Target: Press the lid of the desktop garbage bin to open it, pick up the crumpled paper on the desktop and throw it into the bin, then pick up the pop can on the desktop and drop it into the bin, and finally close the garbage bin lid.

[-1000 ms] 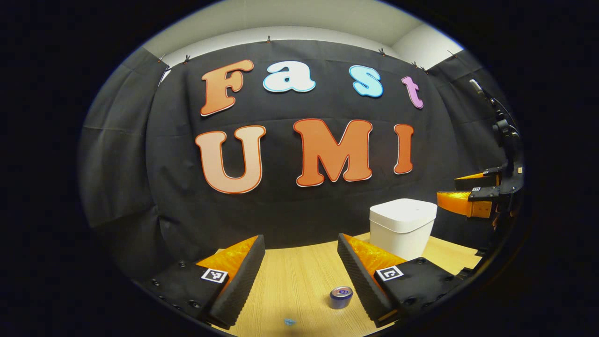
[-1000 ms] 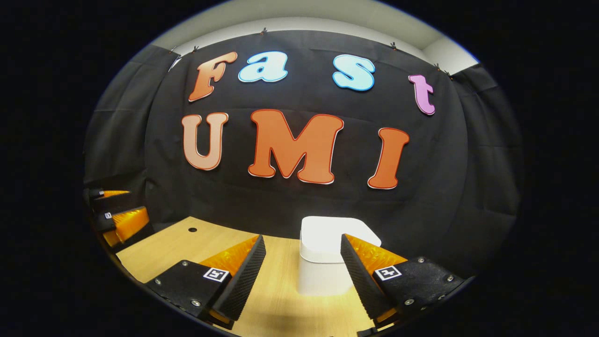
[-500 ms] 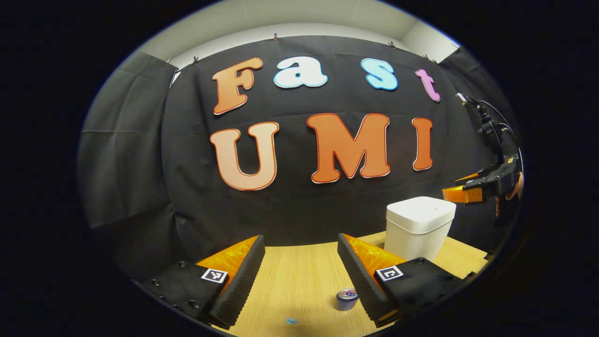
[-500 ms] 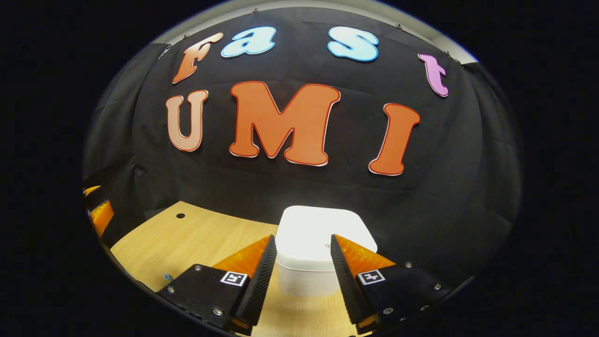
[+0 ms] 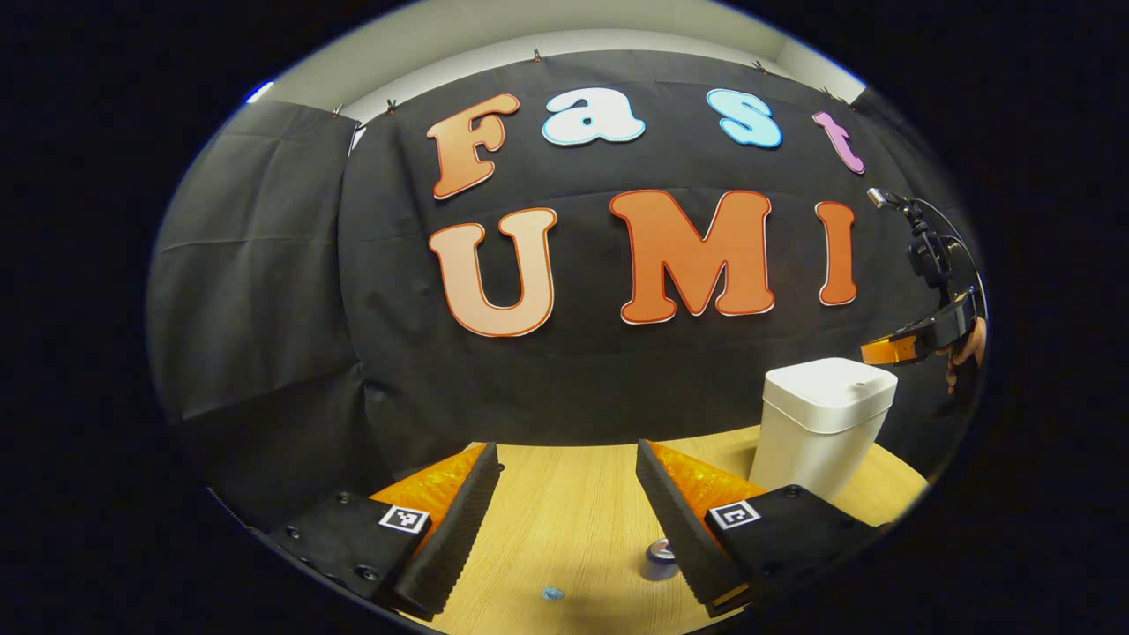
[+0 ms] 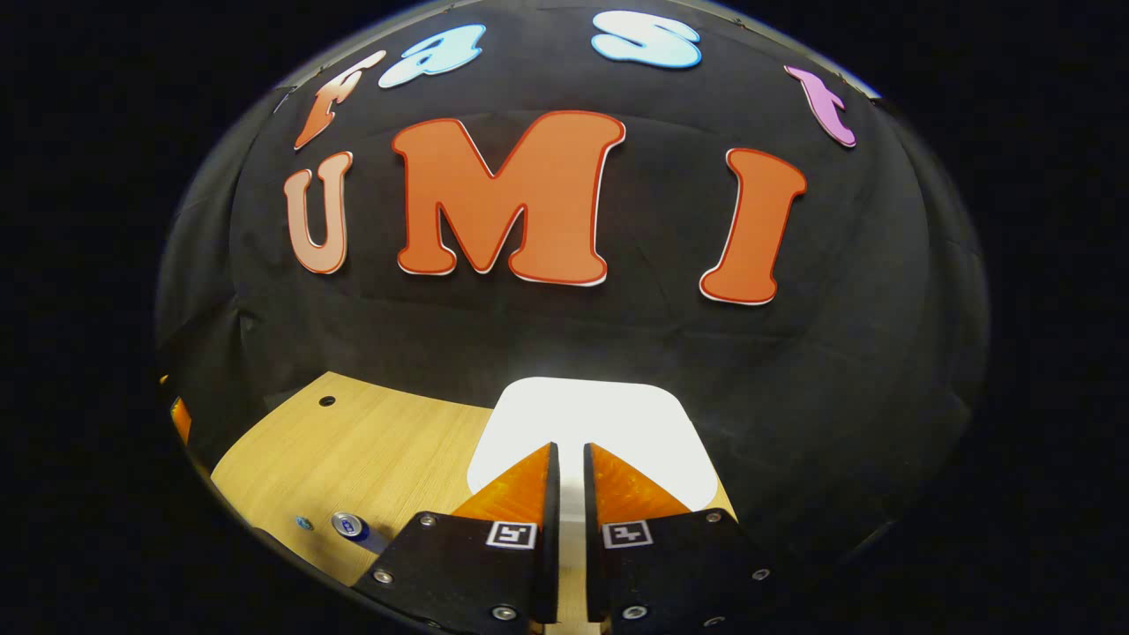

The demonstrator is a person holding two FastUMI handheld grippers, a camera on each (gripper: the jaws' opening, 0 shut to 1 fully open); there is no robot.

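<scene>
The bin (image 5: pixel 822 423) is plain white, lid (image 6: pixel 591 422) and all. The can (image 6: pixel 351 527) is blue with a silver top. The table (image 5: pixel 564 511) is light yellow wood with thin lines. A tiny blue spot (image 5: pixel 552 593) sits near its front edge.

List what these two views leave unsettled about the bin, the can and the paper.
- Contact: in the right gripper view the right tool hangs nearly closed over the bin lid; its own fingers hide whether they touch it.
- Pop can: in the left gripper view the left tool's right finger covers part of it.
- Crumpled paper: the small blue speck on the desk is too small to identify.
</scene>
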